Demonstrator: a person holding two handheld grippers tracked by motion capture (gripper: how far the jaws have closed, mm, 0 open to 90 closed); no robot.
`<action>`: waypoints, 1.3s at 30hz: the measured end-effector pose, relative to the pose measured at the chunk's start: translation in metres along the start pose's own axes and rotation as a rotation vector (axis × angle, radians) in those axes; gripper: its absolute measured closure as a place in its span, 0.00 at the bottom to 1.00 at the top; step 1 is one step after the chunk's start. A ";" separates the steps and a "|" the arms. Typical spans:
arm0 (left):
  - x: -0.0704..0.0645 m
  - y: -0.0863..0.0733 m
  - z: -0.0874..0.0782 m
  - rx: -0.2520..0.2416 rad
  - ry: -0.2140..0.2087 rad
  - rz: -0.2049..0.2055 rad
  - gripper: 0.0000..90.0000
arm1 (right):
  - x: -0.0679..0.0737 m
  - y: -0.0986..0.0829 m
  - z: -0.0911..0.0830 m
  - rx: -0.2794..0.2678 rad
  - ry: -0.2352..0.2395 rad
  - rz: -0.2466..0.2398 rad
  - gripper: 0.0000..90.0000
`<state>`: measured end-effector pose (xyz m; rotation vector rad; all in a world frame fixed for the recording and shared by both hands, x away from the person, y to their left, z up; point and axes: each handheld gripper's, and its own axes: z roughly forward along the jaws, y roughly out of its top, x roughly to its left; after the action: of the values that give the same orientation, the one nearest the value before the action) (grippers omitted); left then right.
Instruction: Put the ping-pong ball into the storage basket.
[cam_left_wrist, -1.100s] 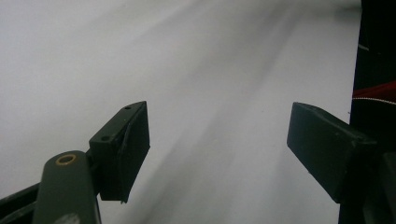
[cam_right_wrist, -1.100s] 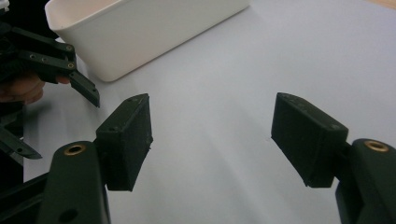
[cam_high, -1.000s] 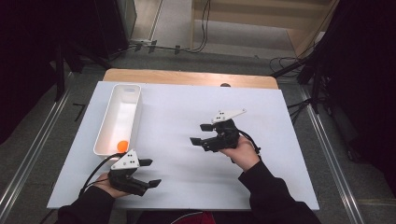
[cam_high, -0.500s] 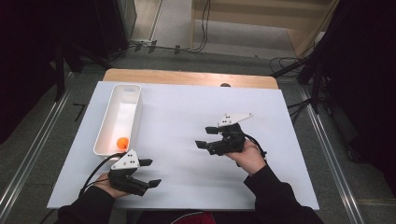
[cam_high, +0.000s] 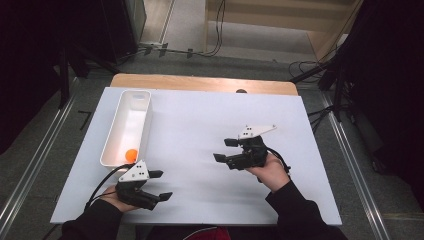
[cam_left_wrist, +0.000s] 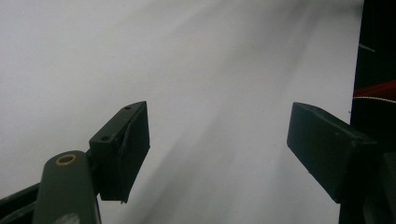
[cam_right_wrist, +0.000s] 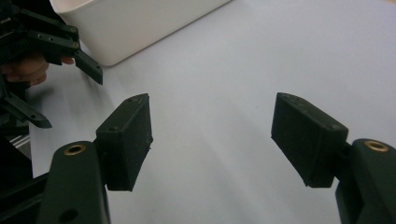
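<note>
An orange ball (cam_high: 131, 154) lies at the near end of a long white tray (cam_high: 142, 131) on the left of the white table. My left gripper (cam_high: 161, 185) rests near the table's front edge, just below the tray, open with nothing between its jaws. In its own view the left gripper (cam_left_wrist: 218, 140) faces bare table. My right gripper (cam_high: 225, 150) hovers at the centre-right, open and empty, its jaws pointing left. From the right gripper view, the right gripper (cam_right_wrist: 212, 135) faces the tray (cam_right_wrist: 135, 23) and the left gripper (cam_right_wrist: 65, 65) beyond it.
The white table top (cam_high: 200, 120) spreads wide between the grippers. A wooden strip (cam_high: 200, 83) runs along its far edge. Cables (cam_high: 215, 30) and dark stands sit on the floor beyond and to the right.
My right gripper has drifted toward the right and slightly nearer the front edge. The left gripper and the ball in the tray have stayed put.
</note>
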<state>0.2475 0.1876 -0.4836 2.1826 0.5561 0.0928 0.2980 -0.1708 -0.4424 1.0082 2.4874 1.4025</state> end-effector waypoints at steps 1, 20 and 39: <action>0.000 0.000 0.000 -0.001 0.000 -0.001 0.24 | 0.000 -0.002 -0.003 -0.002 -0.003 0.006 0.31; 0.000 0.000 -0.001 -0.002 0.005 0.004 0.24 | 0.000 -0.021 -0.021 -0.008 -0.033 0.015 0.31; 0.000 0.000 0.000 0.000 0.004 0.000 0.24 | 0.002 -0.042 -0.037 0.002 -0.043 0.009 0.31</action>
<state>0.2473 0.1874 -0.4835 2.1831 0.5586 0.0974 0.2611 -0.2104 -0.4543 1.0395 2.4569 1.3662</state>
